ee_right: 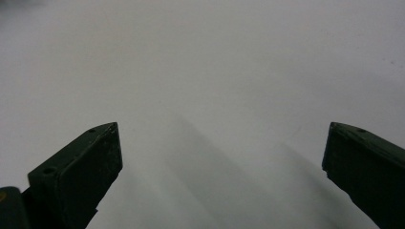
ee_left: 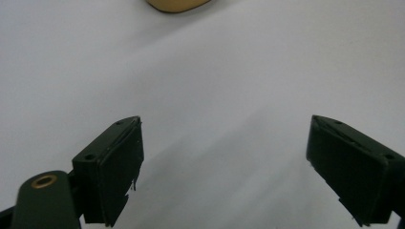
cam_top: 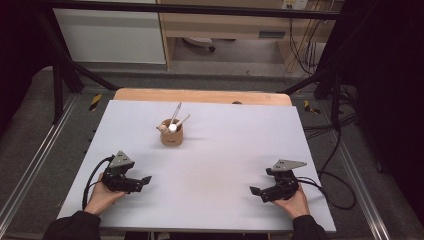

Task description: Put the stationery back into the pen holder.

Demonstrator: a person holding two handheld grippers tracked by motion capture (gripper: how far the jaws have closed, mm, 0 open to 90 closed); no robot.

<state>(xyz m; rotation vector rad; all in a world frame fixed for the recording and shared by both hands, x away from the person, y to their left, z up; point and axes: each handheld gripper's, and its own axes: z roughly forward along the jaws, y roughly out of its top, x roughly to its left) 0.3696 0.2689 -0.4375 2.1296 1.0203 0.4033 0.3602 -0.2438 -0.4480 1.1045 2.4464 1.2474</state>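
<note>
From the high view I judge the work barely begun: the wooden cup (cam_top: 171, 135) stands upright toward the far middle of the tabletop (cam_top: 225, 150), with a few utensils (cam_top: 175, 116) leaning out of it, untouched. My left hand-held gripper (cam_top: 145, 179) rests near the front left corner, my right hand-held gripper (cam_top: 254, 191) near the front right, both well apart from the cup and holding nothing. Between them lies bare white surface, so I have open room to move forward; the front edge sits just behind my hands, and black frame posts stand beyond the side edges.

In the left gripper view, the jaws stand wide apart over bare white, and the cup's base (ee_left: 176, 5) peeks in at the top edge, well ahead.

In the right gripper view, the jaws are likewise spread, with plain tabletop (ee_right: 215, 71) ahead. Everything is left to do, I reckon.
</note>
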